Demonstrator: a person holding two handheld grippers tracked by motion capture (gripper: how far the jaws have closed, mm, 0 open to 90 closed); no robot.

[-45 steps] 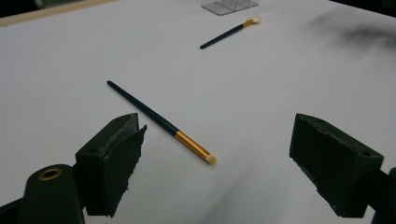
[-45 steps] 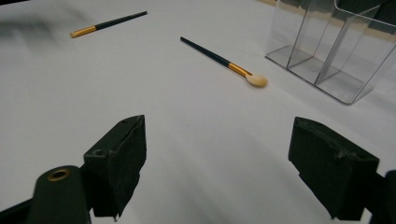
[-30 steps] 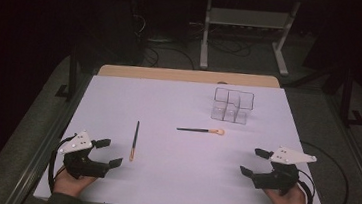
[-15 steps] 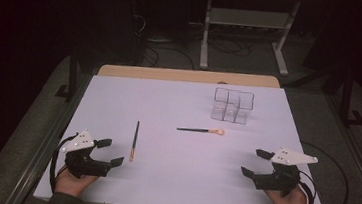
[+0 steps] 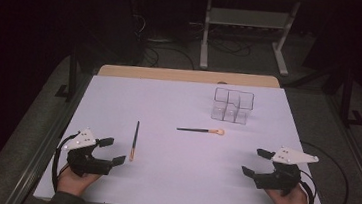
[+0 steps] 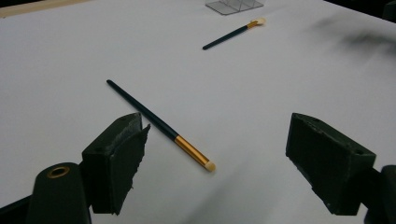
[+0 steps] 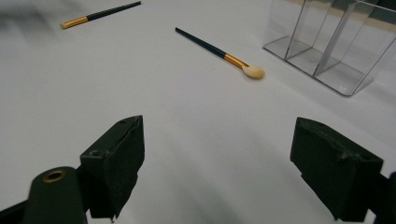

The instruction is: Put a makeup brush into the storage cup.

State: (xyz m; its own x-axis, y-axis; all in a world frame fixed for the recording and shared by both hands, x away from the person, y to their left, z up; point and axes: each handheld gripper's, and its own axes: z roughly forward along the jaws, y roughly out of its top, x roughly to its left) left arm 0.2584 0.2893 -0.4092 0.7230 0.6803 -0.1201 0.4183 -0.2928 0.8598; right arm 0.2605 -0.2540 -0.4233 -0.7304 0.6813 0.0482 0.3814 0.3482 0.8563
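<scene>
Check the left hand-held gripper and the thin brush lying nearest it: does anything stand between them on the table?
Nothing visible does. The left hand-held gripper sits open with bare white table between its jaws and the thin brush, which lies flat just ahead. The second brush lies farther off, out of the way.

Lab, white-covered table (image 5: 169, 101), floor cables (image 5: 174, 51), dark surroundings

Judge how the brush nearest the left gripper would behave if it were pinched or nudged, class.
The brush looks thin and straight, so it is probably stiff and light. Its round handle lies flat on the smooth table, so a nudge may roll or skid it. The left gripper, open beside it, would likely need a low, centred pinch.
</scene>
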